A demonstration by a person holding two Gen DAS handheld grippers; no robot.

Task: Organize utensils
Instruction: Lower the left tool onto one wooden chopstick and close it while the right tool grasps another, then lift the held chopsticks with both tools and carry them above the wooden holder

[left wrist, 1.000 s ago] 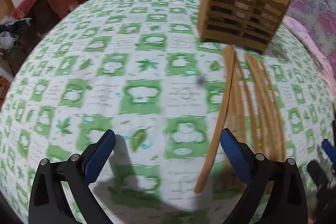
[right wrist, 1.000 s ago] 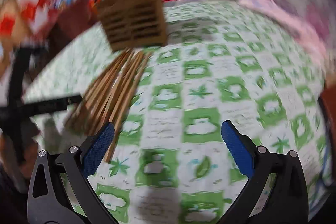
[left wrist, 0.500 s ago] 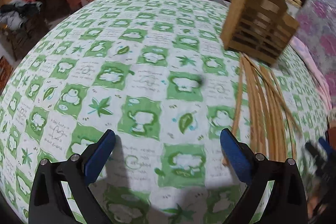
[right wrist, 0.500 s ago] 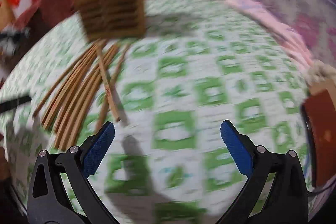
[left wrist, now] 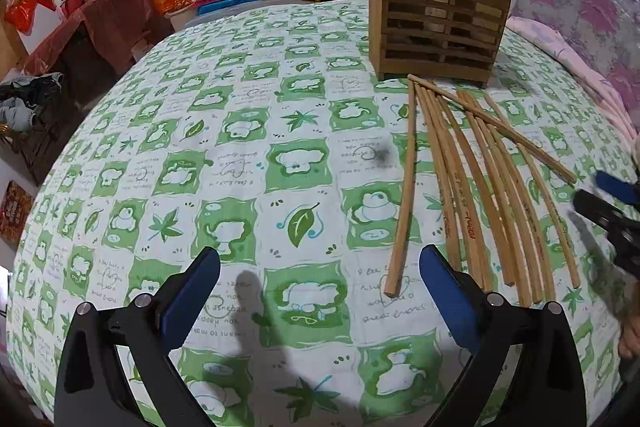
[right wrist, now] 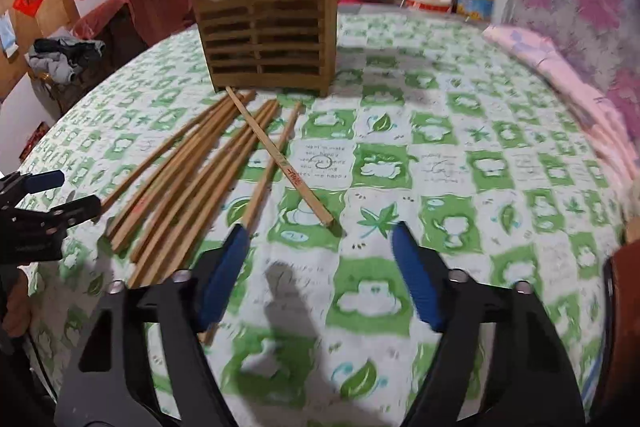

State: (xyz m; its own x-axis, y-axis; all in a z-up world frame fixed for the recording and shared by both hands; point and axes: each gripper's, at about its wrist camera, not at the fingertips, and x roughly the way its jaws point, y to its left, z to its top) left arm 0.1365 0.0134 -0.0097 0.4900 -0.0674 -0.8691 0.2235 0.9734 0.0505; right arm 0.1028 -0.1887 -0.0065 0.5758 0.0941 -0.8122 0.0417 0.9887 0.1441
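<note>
While nothing is held:
Chopsticks [right wrist: 192,179]: loose before rack [right wrist: 266,27], awaiting slotting.
Right gripper [right wrist: 320,259]: narrowing, empty, nearest the crossing stick [right wrist: 280,159].
Left gripper [left wrist: 320,291]: wide, empty.

Even indoor light from above falls on the surface [left wrist: 248,131]; soft grey shadows of the fingers [left wrist: 188,301] lie just ahead of them. The left wrist view is sharp, the right slightly smeared. Fisheye bulge curves both views, with dark vignetted corners.

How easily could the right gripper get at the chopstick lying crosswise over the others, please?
Probably easily: the crossing chopstick lies on top, its near end just ahead of the right gripper, whose empty jaws are closing, with nothing between.
</note>
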